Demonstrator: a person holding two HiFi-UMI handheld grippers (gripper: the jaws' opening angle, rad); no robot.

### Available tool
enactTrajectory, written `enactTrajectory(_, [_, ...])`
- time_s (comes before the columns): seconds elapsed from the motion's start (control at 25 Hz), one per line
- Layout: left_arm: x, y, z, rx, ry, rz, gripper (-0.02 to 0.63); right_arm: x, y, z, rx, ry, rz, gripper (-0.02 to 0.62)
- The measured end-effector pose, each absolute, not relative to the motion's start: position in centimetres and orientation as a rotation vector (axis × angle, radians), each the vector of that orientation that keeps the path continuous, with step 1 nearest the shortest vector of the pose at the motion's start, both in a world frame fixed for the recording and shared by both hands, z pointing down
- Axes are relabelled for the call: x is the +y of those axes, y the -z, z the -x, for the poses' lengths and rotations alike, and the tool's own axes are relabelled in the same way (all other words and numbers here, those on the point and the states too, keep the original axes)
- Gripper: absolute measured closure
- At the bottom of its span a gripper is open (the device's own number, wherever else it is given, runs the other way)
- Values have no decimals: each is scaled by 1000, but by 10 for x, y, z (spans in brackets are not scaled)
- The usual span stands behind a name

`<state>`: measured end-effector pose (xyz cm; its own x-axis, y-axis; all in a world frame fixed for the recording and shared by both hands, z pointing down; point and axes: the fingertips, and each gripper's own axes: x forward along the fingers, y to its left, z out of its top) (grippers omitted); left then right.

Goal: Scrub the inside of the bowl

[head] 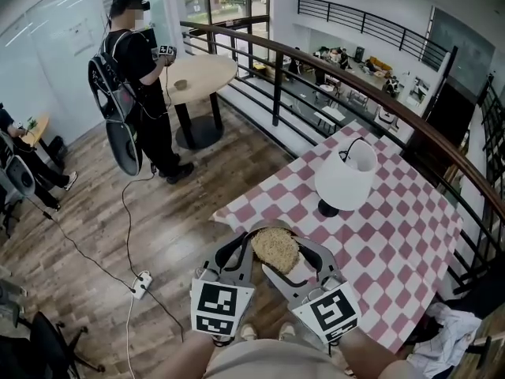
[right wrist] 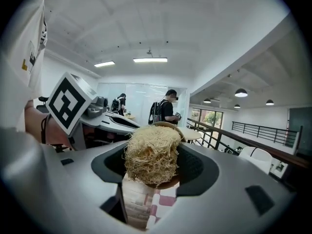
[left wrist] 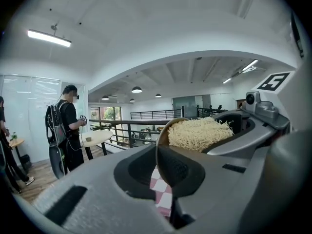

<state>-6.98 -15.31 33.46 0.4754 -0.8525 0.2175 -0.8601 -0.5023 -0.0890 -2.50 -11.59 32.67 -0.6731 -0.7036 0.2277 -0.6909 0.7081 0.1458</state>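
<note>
1. Scrubbing looks to be in hand rather than finished. The bowl (head: 263, 229) is held in the air between the two grippers, close to the person's body and near the corner of the table (head: 410, 235) with its red-and-white checked cloth. A straw-coloured fibre scrubber (head: 274, 248) sits inside the bowl.
2. No foam, water or dirt shows anywhere, so how much of the inside has been gone over cannot be told. I judge that working the scrubber round the inner wall is the step under way, with setting both things down left to do.
3. The left gripper (head: 245, 245) has its jaws almost together and pinches the bowl's thin rim. The left gripper view shows that rim edge-on between the pads (left wrist: 181, 172), with the scrubber heaped beyond it.
4. The right gripper (head: 306, 253) has its jaws a moderate way apart, closed on the scrubber. In the right gripper view the wad fills the gap between them and bulges above. The bowl's rim curves just behind the wad, so the scrubber seems pressed against the inner surface.
5. A white lamp (head: 345, 181) stands on the table well apart from all this, and neither gripper touches it.
</note>
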Motion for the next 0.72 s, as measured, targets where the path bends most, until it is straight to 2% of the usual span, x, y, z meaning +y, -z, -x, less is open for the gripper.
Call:
enactTrajectory(0.28, [-162,-324,78,-1621,-360,-2679,580,-136,-342,14,-2540,45,-1263,327])
enactTrajectory(0.72, [-167,-336,83,-1570,-273,-2602,577,-135,-378,22,-2389,120,-1166,327])
